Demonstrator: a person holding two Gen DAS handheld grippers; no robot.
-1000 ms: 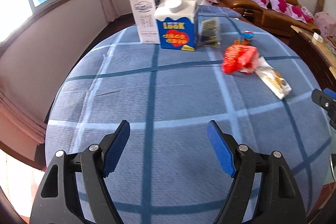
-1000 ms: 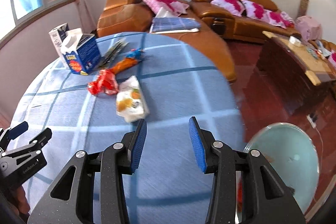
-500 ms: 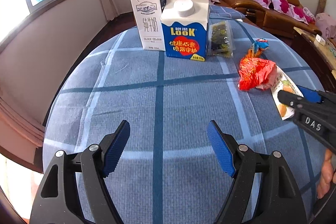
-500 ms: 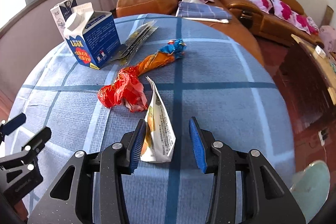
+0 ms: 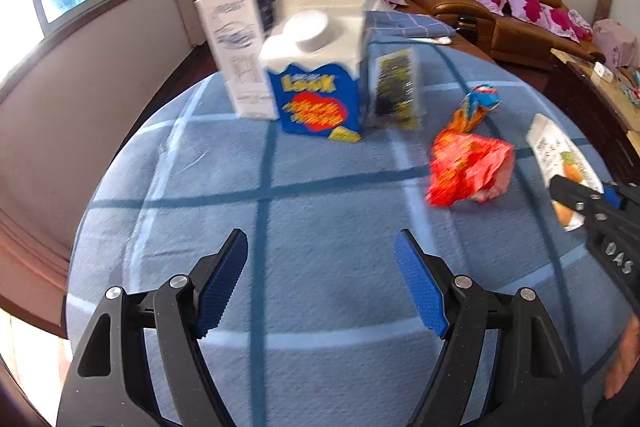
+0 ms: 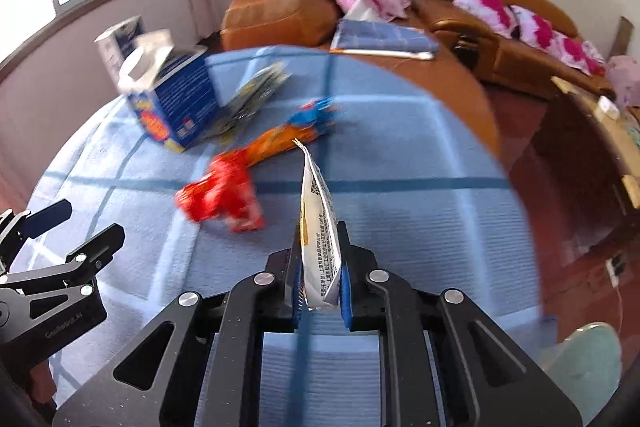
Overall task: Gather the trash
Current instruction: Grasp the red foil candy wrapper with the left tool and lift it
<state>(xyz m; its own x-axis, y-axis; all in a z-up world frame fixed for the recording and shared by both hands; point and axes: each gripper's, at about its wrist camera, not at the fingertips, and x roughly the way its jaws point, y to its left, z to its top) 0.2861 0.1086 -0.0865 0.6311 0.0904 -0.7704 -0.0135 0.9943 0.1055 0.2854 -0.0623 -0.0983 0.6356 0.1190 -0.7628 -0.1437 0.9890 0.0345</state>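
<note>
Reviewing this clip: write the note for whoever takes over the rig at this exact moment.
Right gripper: shut on the white snack wrapper, pinched upright between its fingers.
Left gripper: open, empty, above the blue checked tablecloth.
On the table: red wrapper, orange-blue wrapper, dark packet, blue LOOK carton, white carton.
Done: one wrapper grasped, nothing binned yet.
Left: drop it off, possibly in the pale green bin on the floor, then collect the rest.

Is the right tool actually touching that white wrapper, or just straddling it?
Touching. The right wrist view shows the right tool shut on the white wrapper, both blue pads pressed against its lower end, with the rest sticking up above the tablecloth.
</note>
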